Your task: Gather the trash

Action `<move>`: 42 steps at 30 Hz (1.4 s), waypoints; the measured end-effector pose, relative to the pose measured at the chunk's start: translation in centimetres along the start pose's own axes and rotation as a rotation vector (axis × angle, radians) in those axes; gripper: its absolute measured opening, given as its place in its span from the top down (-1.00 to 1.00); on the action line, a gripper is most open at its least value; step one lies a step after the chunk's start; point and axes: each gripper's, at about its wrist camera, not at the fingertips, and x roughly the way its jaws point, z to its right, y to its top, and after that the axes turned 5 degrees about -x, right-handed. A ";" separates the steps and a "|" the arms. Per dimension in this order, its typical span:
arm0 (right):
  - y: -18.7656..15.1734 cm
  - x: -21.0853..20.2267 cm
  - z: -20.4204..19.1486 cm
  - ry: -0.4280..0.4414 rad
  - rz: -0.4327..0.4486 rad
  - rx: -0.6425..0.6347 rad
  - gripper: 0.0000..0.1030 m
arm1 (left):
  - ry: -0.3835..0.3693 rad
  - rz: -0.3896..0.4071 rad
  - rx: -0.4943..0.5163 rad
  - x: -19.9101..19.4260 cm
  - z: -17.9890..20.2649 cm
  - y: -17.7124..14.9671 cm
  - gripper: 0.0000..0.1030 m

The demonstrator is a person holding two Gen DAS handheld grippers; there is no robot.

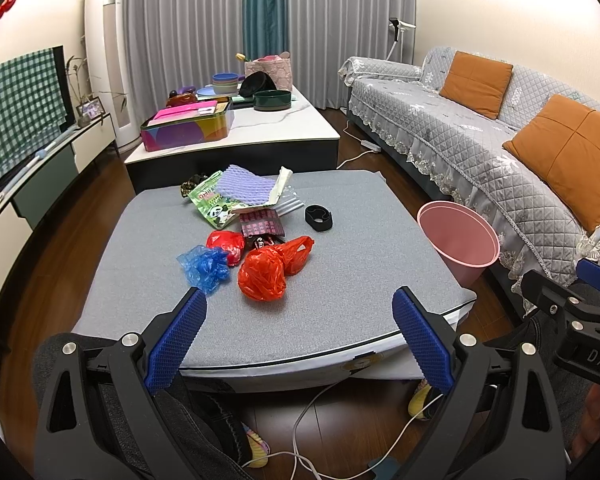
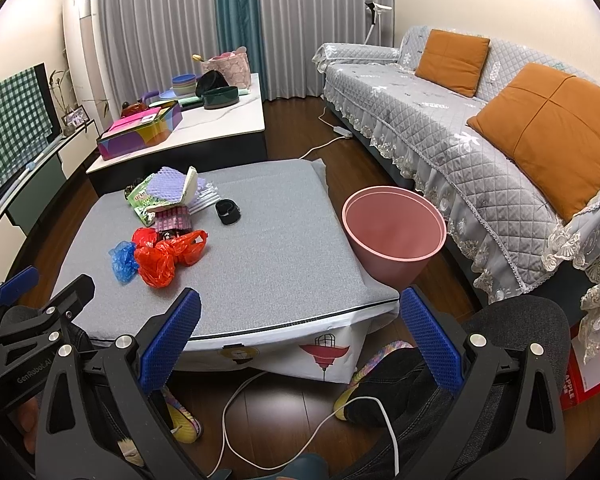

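We see both grippers spread wide and empty at the bottom of their frames, left gripper (image 1: 300,334), right gripper (image 2: 300,336), crumpled orange bag (image 1: 261,276) mid-frame on the grey table (image 1: 340,300), blue bag (image 1: 204,266) beside it, pink bin (image 1: 458,242) right of the table.

dark wood floor (image 2: 292,412) | grey quilted sofa (image 2: 440,120) | grey curtains (image 1: 188,20) | cream walls (image 1: 500,20)

The grey pad (image 1: 340,280) is matt, finely woven cloth. The orange bag (image 1: 262,276) and blue bag (image 1: 204,264) are crinkled, glossy thin plastic. The pink bin (image 2: 392,236) looks like smooth matt plastic. The floor (image 1: 60,248) is glossy dark wood.
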 end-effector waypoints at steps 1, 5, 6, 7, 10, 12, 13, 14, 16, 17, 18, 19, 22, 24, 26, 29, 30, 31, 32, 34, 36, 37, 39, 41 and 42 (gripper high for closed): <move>0.0 0.0 0.0 0.000 0.001 0.000 -0.90 | 0.000 -0.001 -0.001 0.0 -0.1 0.1 -0.77; -0.1 0.0 0.1 0.001 0.001 0.000 -0.90 | 0.000 0.000 -0.001 0.0 -0.1 0.1 -0.77; 0.0 0.0 0.0 0.001 0.001 0.000 -0.90 | 0.001 0.000 -0.001 0.0 -0.1 0.1 -0.77; 0.0 0.0 0.0 0.001 0.000 0.000 -0.90 | 0.000 0.000 -0.001 0.0 -0.1 0.1 -0.77; 0.0 0.0 -0.1 0.001 0.000 0.000 -0.90 | 0.000 0.000 0.000 0.0 -0.1 0.1 -0.77; 0.0 0.0 -0.1 0.001 0.000 0.000 -0.90 | -0.001 0.000 0.000 0.0 -0.1 0.1 -0.77; -0.1 0.0 0.0 0.001 0.000 0.000 -0.90 | -0.001 0.000 0.000 0.0 -0.1 0.1 -0.77; -0.1 0.0 0.0 0.001 0.001 0.000 -0.90 | 0.000 0.000 0.000 0.0 -0.1 0.1 -0.77; 0.0 0.0 -0.1 0.001 0.000 0.000 -0.90 | 0.000 0.000 -0.001 0.0 -0.1 0.1 -0.77; -0.1 0.0 0.0 0.001 0.001 0.000 -0.90 | 0.000 -0.001 -0.001 0.0 -0.1 0.1 -0.77; 0.0 0.0 -0.1 0.001 0.001 -0.001 -0.90 | 0.000 -0.001 -0.001 0.0 -0.1 0.1 -0.77; 0.0 0.1 0.0 0.002 0.001 -0.001 -0.90 | 0.000 -0.001 0.000 0.0 -0.1 0.1 -0.77; 0.0 0.0 -0.3 0.003 0.000 -0.001 -0.90 | -0.001 0.000 0.000 0.0 0.0 0.1 -0.77; 0.0 0.1 -0.3 0.006 -0.001 -0.001 -0.90 | -0.002 -0.004 0.000 -0.1 -0.2 0.1 -0.77; -0.2 0.5 -0.2 0.016 -0.004 0.000 -0.90 | -0.003 -0.012 -0.013 -0.2 -1.0 0.1 -0.77; 0.5 1.2 0.0 0.045 0.001 0.006 -0.90 | 0.027 -0.046 -0.065 0.7 -2.8 0.4 -0.77; 0.8 1.7 -0.2 0.057 0.000 0.006 -0.90 | 0.035 -0.059 -0.086 1.0 -3.5 0.5 -0.77; 1.0 2.3 -0.4 0.073 -0.006 0.002 -0.90 | 0.049 -0.072 -0.107 1.5 -4.3 0.8 -0.77; 1.2 2.9 -0.5 0.088 -0.016 -0.002 -0.90 | 0.068 -0.080 -0.127 1.8 -5.2 1.0 -0.77; 1.6 4.7 -1.3 0.140 -0.061 -0.018 -0.90 | 0.118 -0.084 -0.162 2.5 -7.1 1.4 -0.77; 2.0 7.0 -2.6 0.198 -0.112 -0.047 -0.90 | 0.164 -0.090 -0.187 3.2 -8.9 1.8 -0.77; 2.1 8.1 -3.3 0.218 -0.130 -0.063 -0.90 | 0.184 -0.096 -0.196 3.6 -9.8 2.0 -0.77; 2.4 9.9 -4.7 0.239 -0.150 -0.091 -0.90 | 0.231 -0.113 -0.213 4.7 -11.6 2.4 -0.77; 2.5 12.0 -6.6 0.271 -0.168 -0.127 -0.90 | 0.263 -0.132 -0.228 6.0 -13.0 2.6 -0.77; 2.7 13.3 -7.8 0.289 -0.178 -0.149 -0.90 | 0.279 -0.146 -0.234 6.7 -13.7 2.8 -0.77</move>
